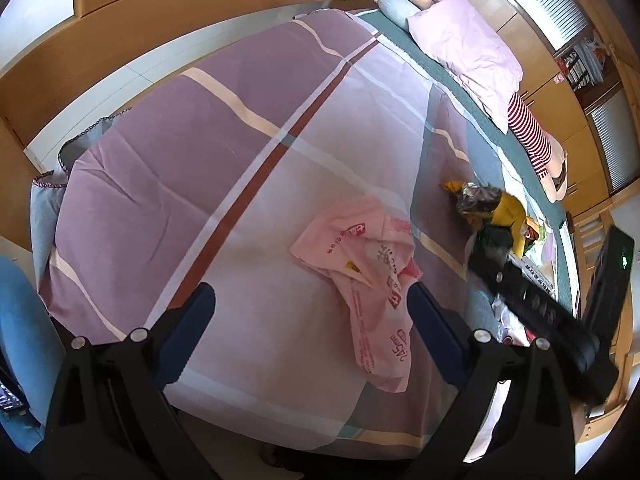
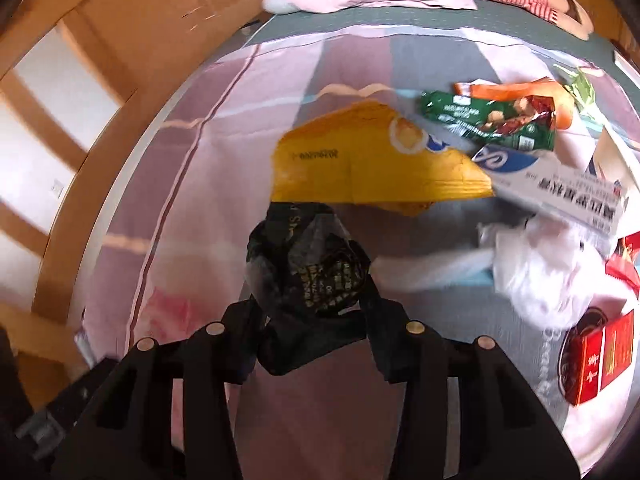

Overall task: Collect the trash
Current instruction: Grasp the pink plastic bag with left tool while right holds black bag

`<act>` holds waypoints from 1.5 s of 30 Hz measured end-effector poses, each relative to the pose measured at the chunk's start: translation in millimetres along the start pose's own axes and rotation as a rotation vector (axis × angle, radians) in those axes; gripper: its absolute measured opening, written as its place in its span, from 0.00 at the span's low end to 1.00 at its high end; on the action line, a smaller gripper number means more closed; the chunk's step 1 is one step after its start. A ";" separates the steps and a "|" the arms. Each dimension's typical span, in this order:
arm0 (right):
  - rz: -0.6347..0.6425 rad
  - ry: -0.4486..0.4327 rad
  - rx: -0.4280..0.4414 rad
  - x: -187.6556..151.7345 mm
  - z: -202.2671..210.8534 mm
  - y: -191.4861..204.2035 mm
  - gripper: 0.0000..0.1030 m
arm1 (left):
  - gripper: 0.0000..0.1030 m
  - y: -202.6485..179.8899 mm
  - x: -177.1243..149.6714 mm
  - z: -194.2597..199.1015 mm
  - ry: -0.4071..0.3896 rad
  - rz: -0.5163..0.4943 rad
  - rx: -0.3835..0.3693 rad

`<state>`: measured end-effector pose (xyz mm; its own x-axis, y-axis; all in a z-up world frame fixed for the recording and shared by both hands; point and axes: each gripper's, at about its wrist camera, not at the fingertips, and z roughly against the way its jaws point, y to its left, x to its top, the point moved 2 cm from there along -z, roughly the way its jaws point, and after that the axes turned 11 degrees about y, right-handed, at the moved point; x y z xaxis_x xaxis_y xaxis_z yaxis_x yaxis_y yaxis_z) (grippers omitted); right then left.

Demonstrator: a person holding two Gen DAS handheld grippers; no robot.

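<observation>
Trash, a crumpled black wrapper [image 2: 310,268], is clamped in the right gripper [image 2: 316,316] just below the yellow bag [image 2: 360,168]; next, carry it into the pink bag [image 1: 372,280] between the left gripper's [image 1: 312,300] spread jaws.

Bright daylight fills both fisheye views, which bend strongly at dark, vignetted edges. The left wrist view is mostly sharp. The right wrist view is smeared by motion blur, with washed-out whites.
</observation>
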<state>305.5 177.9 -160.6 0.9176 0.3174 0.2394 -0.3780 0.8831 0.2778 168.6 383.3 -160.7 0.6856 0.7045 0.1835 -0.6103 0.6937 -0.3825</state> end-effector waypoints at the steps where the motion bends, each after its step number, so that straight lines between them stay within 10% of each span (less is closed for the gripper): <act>1: 0.010 0.005 0.011 -4.6 1.0 3.1 0.45 | 0.93 0.7 -0.1 -0.1 0.000 0.002 0.001; 9: 0.025 -0.064 0.260 -15.7 25.1 11.7 0.45 | 0.93 3.6 0.1 1.1 -0.014 0.019 0.001; 22: -0.083 -0.285 0.290 -10.0 60.0 -11.9 0.45 | 0.93 -14.9 -4.7 14.4 -0.098 -0.069 0.008; 33: -0.179 -0.355 0.262 -10.7 71.2 -33.4 0.45 | 0.92 -44.1 -13.9 -27.4 0.045 -0.208 -0.040; 40: -0.206 -0.354 0.240 -13.6 70.9 -40.5 0.45 | 0.35 -59.5 -28.0 -58.2 0.113 -0.317 0.020; 45: -0.190 -0.339 0.198 -13.3 67.6 -38.0 0.45 | 0.28 -54.3 -27.4 -52.0 0.083 -0.310 0.026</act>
<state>299.3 116.8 -111.4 0.8934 -0.0046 0.4492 -0.2529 0.8214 0.5113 203.6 318.6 -192.0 0.8698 0.4448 0.2133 -0.3762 0.8779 -0.2964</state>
